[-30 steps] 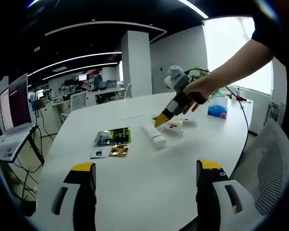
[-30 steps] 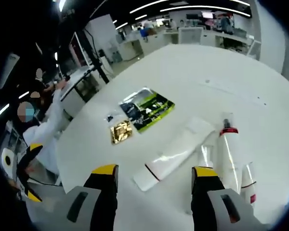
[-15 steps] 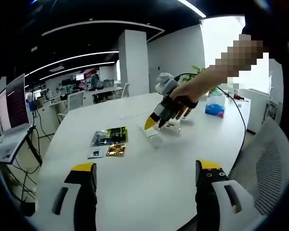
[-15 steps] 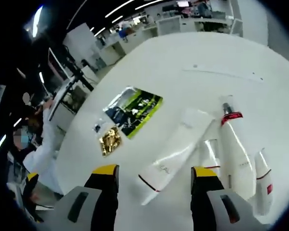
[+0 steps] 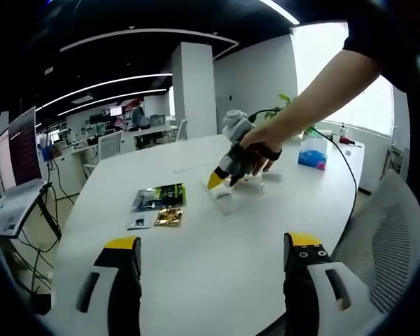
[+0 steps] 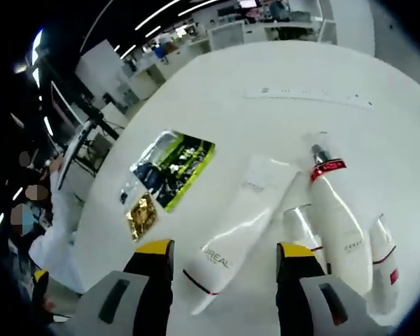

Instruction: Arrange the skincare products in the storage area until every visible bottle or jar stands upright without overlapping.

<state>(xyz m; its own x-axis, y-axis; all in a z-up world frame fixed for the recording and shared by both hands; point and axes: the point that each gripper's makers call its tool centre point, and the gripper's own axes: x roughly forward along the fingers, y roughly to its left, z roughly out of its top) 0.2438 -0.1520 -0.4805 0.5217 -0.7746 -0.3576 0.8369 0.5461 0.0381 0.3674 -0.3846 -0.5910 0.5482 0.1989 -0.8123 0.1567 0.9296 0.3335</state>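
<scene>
Right gripper view showed my right gripper (image 6: 224, 262) lower and closer than a second before, jaws wide apart and empty, straddling the cap end of the white tube (image 6: 231, 234) lying flat on the table (image 6: 217, 98). Beside it lay a red-collared bottle (image 6: 339, 224) and two smaller bottles (image 6: 302, 231), all on their sides. My left gripper (image 5: 206, 262) hung open and empty, well short of them. I judged nothing was upright yet; the tube came first.

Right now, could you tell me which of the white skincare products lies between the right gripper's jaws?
The long flat tube with dark lettering, lying left of the pump bottle; its capped end sits between the open right gripper jaws.
</scene>
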